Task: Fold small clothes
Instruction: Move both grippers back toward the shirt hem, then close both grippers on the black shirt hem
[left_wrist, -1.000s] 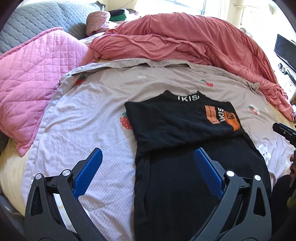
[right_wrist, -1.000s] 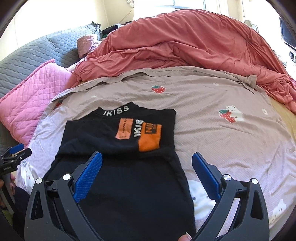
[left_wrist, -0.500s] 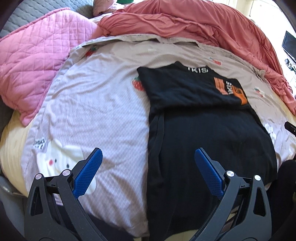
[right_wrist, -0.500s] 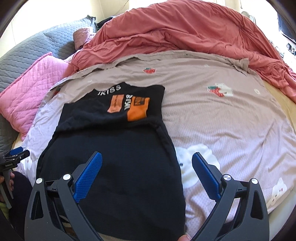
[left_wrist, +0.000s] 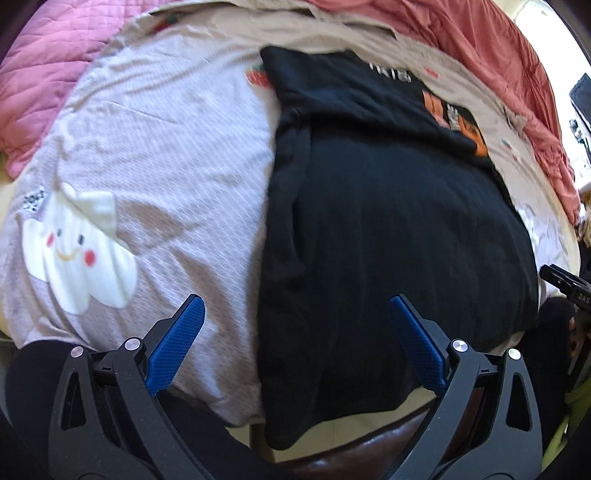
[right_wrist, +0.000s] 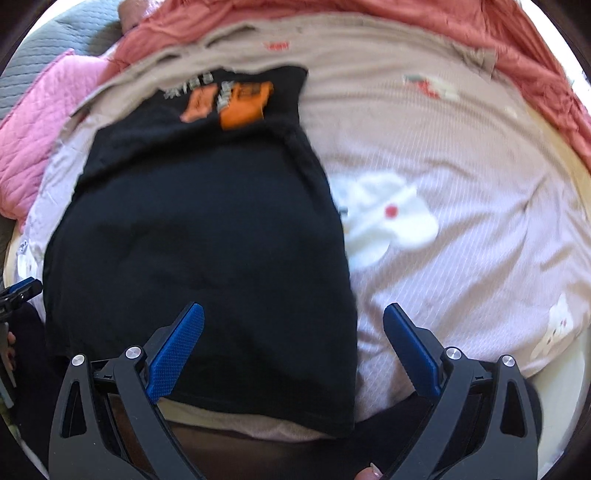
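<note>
A black T-shirt (left_wrist: 388, 221) (right_wrist: 199, 236) with an orange print lies flat on the bed, sleeves folded in over the chest, its hem hanging over the near bed edge. My left gripper (left_wrist: 295, 310) is open and hovers above the shirt's lower left corner, one blue finger (left_wrist: 173, 343) over the sheet, the other over the hem. My right gripper (right_wrist: 293, 317) is open above the shirt's lower right corner, its left finger (right_wrist: 173, 347) over the fabric. Neither holds anything.
A pale striped sheet (left_wrist: 166, 147) (right_wrist: 461, 221) with cloud and strawberry prints covers the bed. A pink quilt (left_wrist: 37, 74) lies at the left, a red duvet (right_wrist: 535, 66) is heaped at the back. The brown bed frame (left_wrist: 351, 454) runs below the hem.
Both grippers have drawn back and down from the shirt's chest to its hem at the near bed edge. They stay open. The shirt has not moved.
</note>
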